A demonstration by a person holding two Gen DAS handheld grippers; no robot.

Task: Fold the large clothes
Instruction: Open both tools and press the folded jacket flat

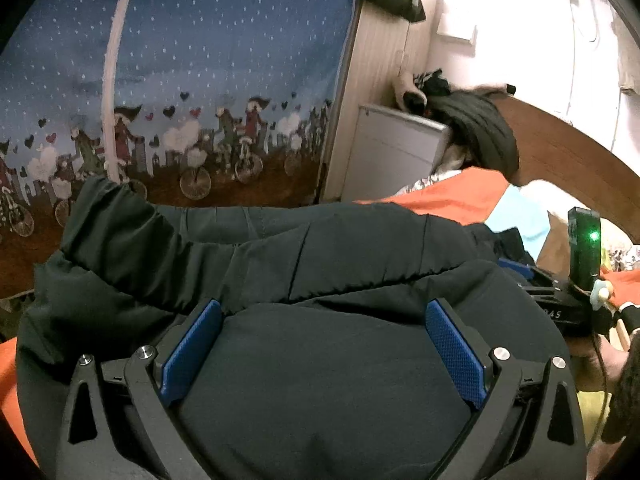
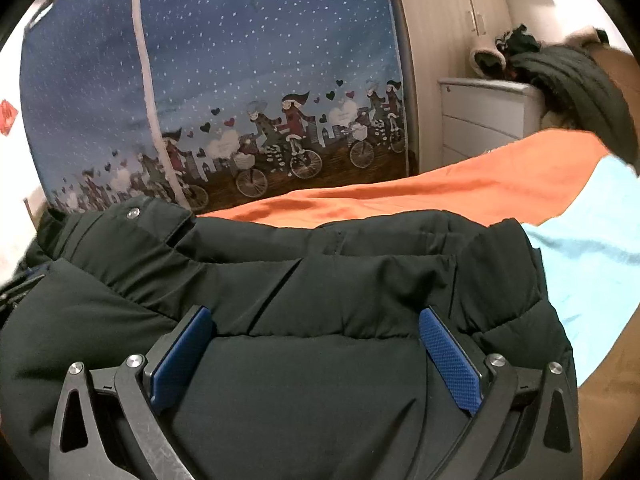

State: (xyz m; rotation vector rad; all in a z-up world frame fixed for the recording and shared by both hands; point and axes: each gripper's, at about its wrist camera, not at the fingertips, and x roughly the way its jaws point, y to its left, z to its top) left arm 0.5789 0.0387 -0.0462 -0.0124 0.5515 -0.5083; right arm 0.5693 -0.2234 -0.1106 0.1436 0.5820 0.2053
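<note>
A black padded jacket (image 1: 280, 248) lies across the bed, folded into a thick bundle. My left gripper (image 1: 324, 308) is open and sits low over its near part, with padded fabric bulging between the blue pads (image 1: 188, 356). In the right wrist view the same jacket (image 2: 320, 272) fills the foreground, with a snap button (image 2: 133, 213) on its far left flap. My right gripper (image 2: 315, 315) is open too, its pads (image 2: 452, 360) spread wide with a jacket panel between them. The right gripper's body (image 1: 582, 248), with a green light, shows at the right edge of the left wrist view, held by a hand (image 1: 612, 360).
An orange sheet (image 2: 440, 188) covers the bed, with a light blue cloth (image 2: 592, 248) on its right side. Behind stand a blue fabric wardrobe printed with cyclists (image 2: 248, 80) and a white drawer unit (image 2: 484, 116) topped by dark clothes (image 2: 576, 80). A wooden headboard (image 1: 568, 152) curves at the right.
</note>
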